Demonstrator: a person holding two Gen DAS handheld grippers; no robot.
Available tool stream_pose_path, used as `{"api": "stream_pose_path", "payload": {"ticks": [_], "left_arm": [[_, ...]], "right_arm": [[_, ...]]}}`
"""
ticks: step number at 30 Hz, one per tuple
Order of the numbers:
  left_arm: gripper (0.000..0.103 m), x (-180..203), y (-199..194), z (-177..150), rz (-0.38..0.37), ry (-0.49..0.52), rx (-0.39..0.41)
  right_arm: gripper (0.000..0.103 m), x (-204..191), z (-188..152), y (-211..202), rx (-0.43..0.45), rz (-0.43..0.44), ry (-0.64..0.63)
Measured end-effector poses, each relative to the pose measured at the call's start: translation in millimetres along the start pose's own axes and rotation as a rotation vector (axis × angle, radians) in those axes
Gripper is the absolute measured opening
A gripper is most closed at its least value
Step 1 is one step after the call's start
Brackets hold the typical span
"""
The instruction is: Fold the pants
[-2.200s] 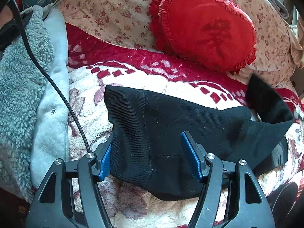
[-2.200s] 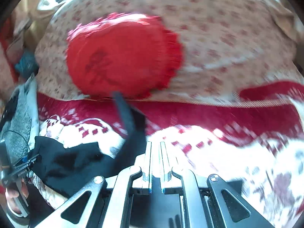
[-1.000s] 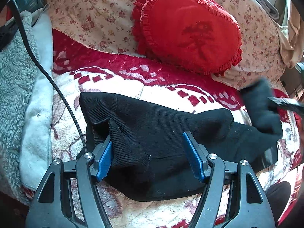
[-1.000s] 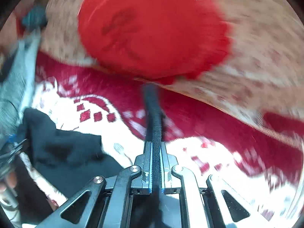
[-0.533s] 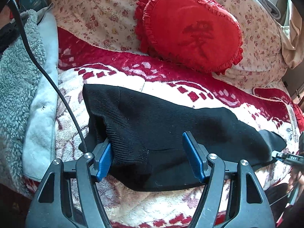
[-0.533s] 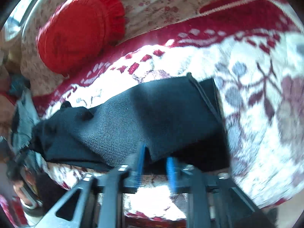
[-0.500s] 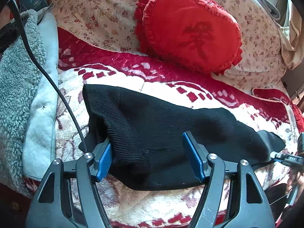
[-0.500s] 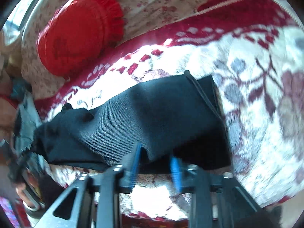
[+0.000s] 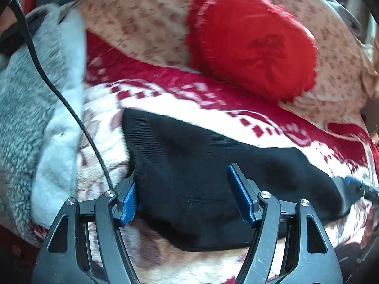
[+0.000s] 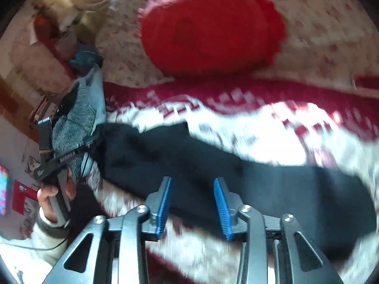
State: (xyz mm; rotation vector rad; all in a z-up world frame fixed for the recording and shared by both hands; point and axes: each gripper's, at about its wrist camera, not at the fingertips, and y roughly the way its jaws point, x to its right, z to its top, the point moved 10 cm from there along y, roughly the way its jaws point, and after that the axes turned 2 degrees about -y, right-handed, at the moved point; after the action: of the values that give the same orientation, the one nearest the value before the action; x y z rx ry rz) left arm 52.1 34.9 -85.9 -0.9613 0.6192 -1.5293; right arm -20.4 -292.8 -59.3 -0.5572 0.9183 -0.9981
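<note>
The black pants point(image 9: 189, 165) lie stretched out along the red-and-white blanket point(image 9: 213, 108), waist end at the left. My left gripper point(image 9: 183, 189) stands open over the waist end, its blue pads point(image 9: 128, 198) apart on either side of the cloth without pinching it. In the right wrist view the pants point(image 10: 272, 179) run from left to right. My right gripper point(image 10: 191, 201) hovers over their middle with its jaws opening, and nothing is pinched between them. Its tip point(image 9: 353, 184) also shows at the leg end in the left wrist view.
A red heart-shaped pillow point(image 9: 253, 45) leans on a floral quilt point(image 9: 142, 23) at the back. A grey fleece garment point(image 9: 23, 108) lies left of the pants, crossed by a black cable point(image 9: 71, 108). A hand point(image 10: 49, 194) holds the left gripper point(image 10: 61, 158).
The right gripper was shut on the raised leg end, carried it out to the right, laid it down and let go. It now hangs open over the flat pants. The left gripper barely moved.
</note>
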Motion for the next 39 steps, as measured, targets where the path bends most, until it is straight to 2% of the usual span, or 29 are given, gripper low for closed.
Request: {"api": "stream_pose_path", "payload": {"ticks": [2,5,7,8,9,10,12,15,17,19,22,23,26,27,29,32,35,39], "left_arm": [[0.068,-14,7,-3,0.007,-0.027,-0.026],[0.068,-27,17,-11,-0.004,-0.063,-0.075],[0.068,-30,17,-12,-0.026,-0.083,-0.080],[0.068,-32,15,-10,-0.035,-0.089,-0.073],[0.068,-33,12,-8,-0.048,-0.094,-0.061],[0.068,-35,11,-5,-0.056,-0.098,-0.055],[0.068,-36,11,-1,-0.064,-0.098,-0.061],[0.068,-32,22,4,-0.075,-0.058,-0.097],[0.068,-32,31,9,-0.072,-0.046,-0.095],[0.068,-38,47,11,-0.042,-0.050,-0.110],[0.068,-43,54,12,-0.081,-0.081,-0.137],[0.068,-44,50,13,-0.079,-0.079,-0.136],[0.068,-50,33,19,-0.039,-0.047,-0.102],[0.068,-53,24,20,-0.034,-0.039,-0.089],[0.068,-58,13,21,-0.045,-0.042,-0.079],[0.068,-66,0,16,-0.042,-0.043,-0.081],[0.068,-65,-5,8,-0.049,-0.031,-0.092],[0.068,-59,-1,0,-0.067,-0.029,-0.112]], "right_arm": [[0.049,-6,26,22,0.016,-0.022,-0.054],[0.049,-11,48,73,-0.083,-0.033,-0.118],[0.049,-15,51,108,-0.167,0.013,-0.091],[0.048,-14,50,116,-0.192,0.031,-0.090],[0.038,-16,48,124,-0.213,0.046,-0.089],[0.032,-24,50,131,-0.210,0.082,-0.085],[0.008,-34,55,136,-0.182,0.108,-0.091],[0.007,-41,69,132,-0.117,0.080,-0.125],[0.007,-40,85,126,-0.054,0.083,-0.088],[0.006,-29,88,132,-0.050,0.035,-0.060],[0.007,-13,73,160,-0.112,-0.049,-0.065],[0.009,-13,72,161,-0.106,-0.065,-0.081],[0.026,-20,79,136,-0.068,-0.159,-0.133],[0.032,-31,82,121,-0.032,-0.153,-0.168],[0.036,-62,79,93,0.014,-0.077,-0.238],[0.038,-117,53,80,0.009,0.068,-0.340],[0.038,-174,15,97,-0.036,0.179,-0.439],[0.038,-211,-17,141,-0.109,0.195,-0.534]]}}
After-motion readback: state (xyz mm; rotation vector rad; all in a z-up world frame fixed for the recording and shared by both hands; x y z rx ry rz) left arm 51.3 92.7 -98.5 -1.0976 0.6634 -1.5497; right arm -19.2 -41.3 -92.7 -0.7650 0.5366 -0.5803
